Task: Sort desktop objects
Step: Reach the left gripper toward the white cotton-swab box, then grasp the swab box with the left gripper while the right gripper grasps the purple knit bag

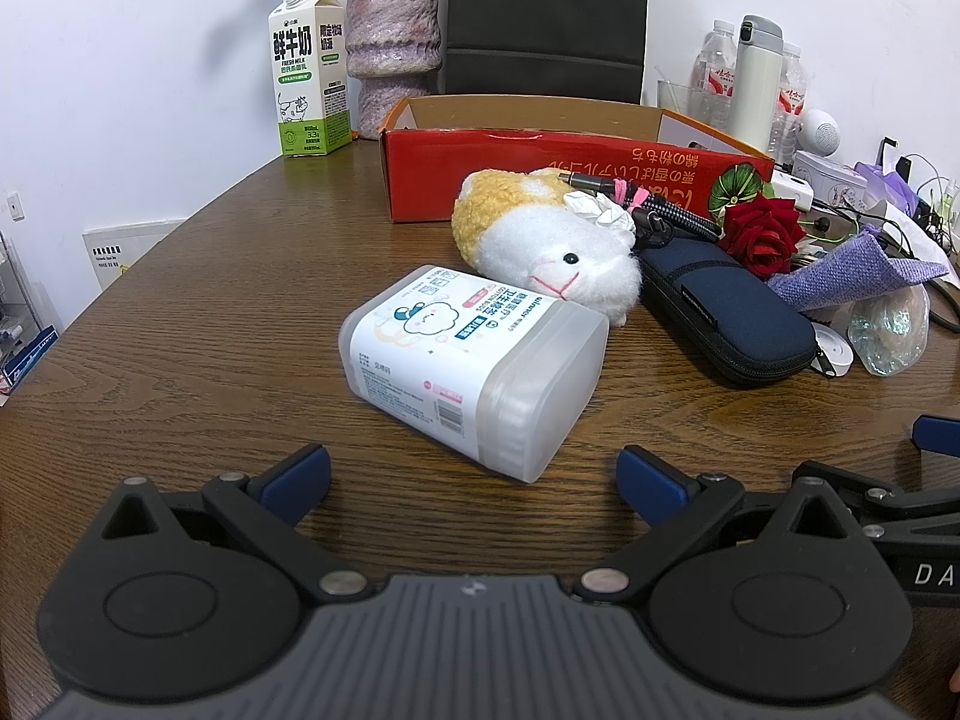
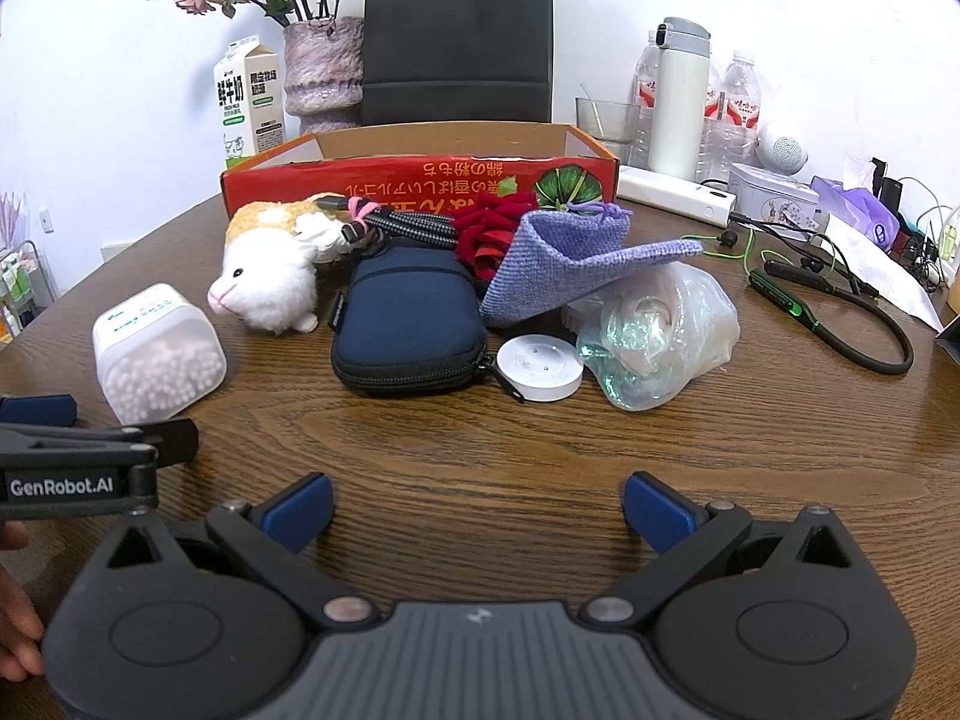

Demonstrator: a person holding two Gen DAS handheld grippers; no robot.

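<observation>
While both grippers stand released above the near edge of the wooden table (image 1: 180, 312), nothing is held.

Cotton swab box (image 1: 474, 363) lies on its side just ahead of the left gripper (image 1: 474, 474), beyond the blue fingertips (image 1: 300, 474), not touching them; jaws spread wide, empty. Right gripper (image 2: 477, 510) likewise wide open over bare wood, with the navy zip case (image 2: 408, 324) and white round disc (image 2: 540, 369) ahead, well apart from its pads. Plush toy (image 1: 546, 252) sits behind the swab box, touching the case. Cable bundle (image 2: 396, 225), red rose (image 2: 489, 234), purple pouch (image 2: 558, 264) and clear bag (image 2: 660, 336) cluster before the open red cardboard box (image 2: 420, 180) toward the far edge.
</observation>
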